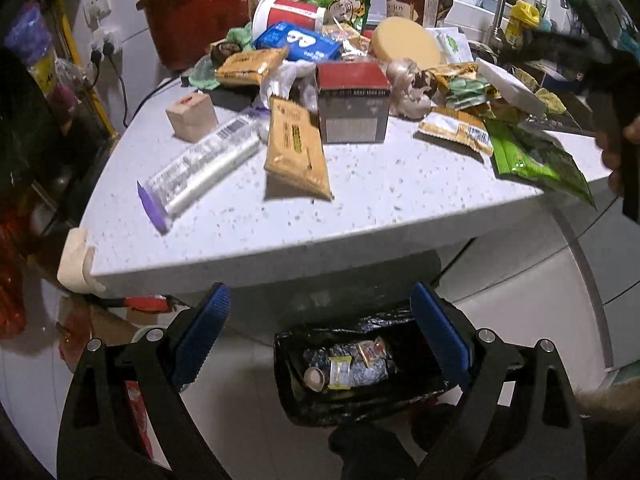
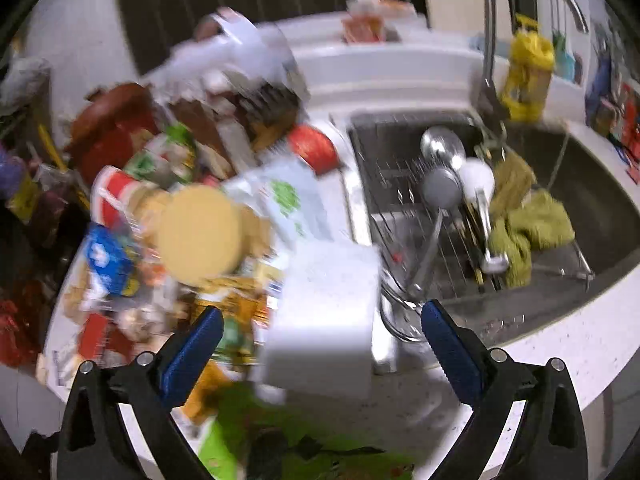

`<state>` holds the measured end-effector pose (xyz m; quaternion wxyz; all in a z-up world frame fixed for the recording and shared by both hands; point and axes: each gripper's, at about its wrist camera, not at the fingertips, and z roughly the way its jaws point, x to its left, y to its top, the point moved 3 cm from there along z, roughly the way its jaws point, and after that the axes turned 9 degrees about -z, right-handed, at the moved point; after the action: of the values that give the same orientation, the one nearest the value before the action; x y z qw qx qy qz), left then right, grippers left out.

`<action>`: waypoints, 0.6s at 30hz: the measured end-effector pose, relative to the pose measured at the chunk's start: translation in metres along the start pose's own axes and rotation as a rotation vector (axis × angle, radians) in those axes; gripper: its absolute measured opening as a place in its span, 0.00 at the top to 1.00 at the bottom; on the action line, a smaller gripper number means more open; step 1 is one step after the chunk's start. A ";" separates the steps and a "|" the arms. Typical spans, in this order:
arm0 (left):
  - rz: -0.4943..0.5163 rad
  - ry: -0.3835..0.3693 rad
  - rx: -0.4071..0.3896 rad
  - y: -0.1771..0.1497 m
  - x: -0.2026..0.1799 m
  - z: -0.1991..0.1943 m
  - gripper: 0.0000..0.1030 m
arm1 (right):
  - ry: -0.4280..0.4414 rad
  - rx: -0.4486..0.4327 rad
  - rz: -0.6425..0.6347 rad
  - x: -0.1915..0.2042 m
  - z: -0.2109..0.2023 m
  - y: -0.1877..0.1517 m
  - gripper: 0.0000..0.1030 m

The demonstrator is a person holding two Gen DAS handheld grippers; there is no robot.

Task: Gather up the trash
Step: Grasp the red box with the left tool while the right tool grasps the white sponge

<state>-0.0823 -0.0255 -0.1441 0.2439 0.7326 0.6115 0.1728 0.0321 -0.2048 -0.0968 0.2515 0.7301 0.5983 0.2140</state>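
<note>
Few items binned so far: black-lined trash bin point(image 1: 356, 364) on floor under counter edge holds a crushed bottle point(image 1: 348, 368) and a couple of small yellow wrappers point(image 1: 340, 372). Early stage, judging by what's left.

Still on white countertop point(image 1: 380, 200), piled toward back: tan snack packets point(image 1: 296, 152), clear plastic roll with purple end point(image 1: 200, 168), red-lidded box point(image 1: 352, 100), small beige box point(image 1: 192, 116), blue pack point(image 1: 304, 42), red-and-white cup point(image 1: 288, 12), green wrapper point(image 1: 536, 160) overhanging counter edge, round yellow disc point(image 1: 406, 42).

Left gripper point(image 1: 320, 336) above bin, fingers spread wide, nothing between them. Right gripper point(image 2: 320, 352) likewise released and empty, over right end of pile; white block point(image 2: 324, 320) below, between the pads in frame but not touched.

View differences:
- Left wrist only: bin and contents, counter front, red pot point(image 1: 196, 12) at back left.
- Right wrist only: sink point(image 2: 600, 200) interior with rack, ladles point(image 2: 440, 168), olive cloth point(image 2: 528, 224), yellow bottle point(image 2: 528, 76). Heavily motion-blurred on left side, so pile detail unreliable there.
</note>
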 end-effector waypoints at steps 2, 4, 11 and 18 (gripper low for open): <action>-0.001 0.002 -0.006 0.006 -0.002 -0.003 0.13 | 0.030 0.051 0.016 -0.003 0.008 -0.001 0.17; 0.001 0.004 -0.021 0.012 -0.001 -0.002 0.13 | 0.080 0.090 0.045 -0.005 0.017 -0.004 0.42; -0.004 -0.015 -0.168 0.071 -0.020 -0.006 0.13 | 0.111 -0.050 0.034 -0.007 -0.034 0.007 0.43; -0.027 0.048 -0.168 0.117 -0.036 0.043 0.13 | 0.175 -0.077 0.023 0.003 -0.060 0.001 0.42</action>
<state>0.0290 -0.0822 -0.1113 0.2918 0.6970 0.6104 0.2377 -0.0030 -0.1949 -0.0490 0.2238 0.7051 0.6009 0.3028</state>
